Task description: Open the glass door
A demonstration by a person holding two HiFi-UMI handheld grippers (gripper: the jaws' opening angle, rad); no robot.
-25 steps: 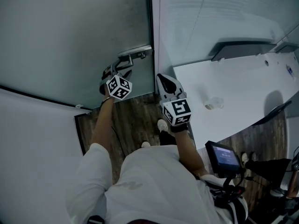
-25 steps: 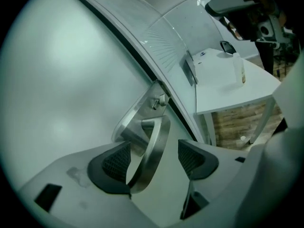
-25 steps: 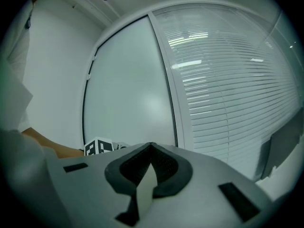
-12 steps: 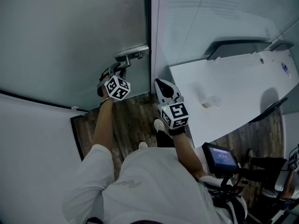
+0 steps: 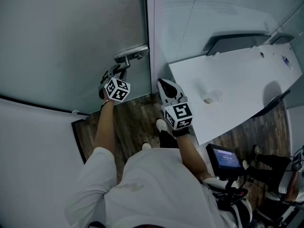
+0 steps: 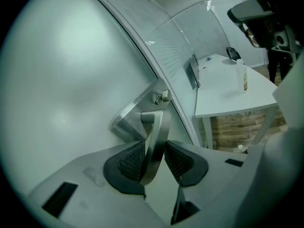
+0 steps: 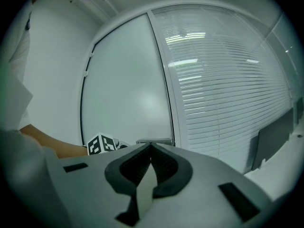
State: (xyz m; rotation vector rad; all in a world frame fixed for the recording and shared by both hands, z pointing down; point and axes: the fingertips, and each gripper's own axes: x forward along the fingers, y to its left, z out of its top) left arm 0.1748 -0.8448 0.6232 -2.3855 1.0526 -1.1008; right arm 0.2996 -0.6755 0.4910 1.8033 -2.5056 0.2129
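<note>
The frosted glass door (image 5: 71, 37) has a steel lever handle (image 5: 129, 56) near its right edge. My left gripper (image 5: 115, 74) reaches up to that handle. In the left gripper view its jaws have just been closing, and the lever (image 6: 158, 132) now stands between the ribbed pads (image 6: 130, 161), which press on it from both sides. My right gripper (image 5: 167, 87) hangs beside the door frame (image 5: 149, 42), shut, with nothing in it (image 7: 151, 148). The right gripper view faces the door glass (image 7: 128, 80) and shows the left gripper's marker cube (image 7: 101, 144).
Right of the frame is a glass partition with blinds (image 5: 204, 13). A white table (image 5: 242, 80) with a small clear container (image 5: 211, 98) stands close on the right. A screen device (image 5: 223, 158) sits below it. A white wall (image 5: 33, 146) closes off the left.
The left gripper has drawn in closer onto the door handle. The right gripper has barely shifted.
</note>
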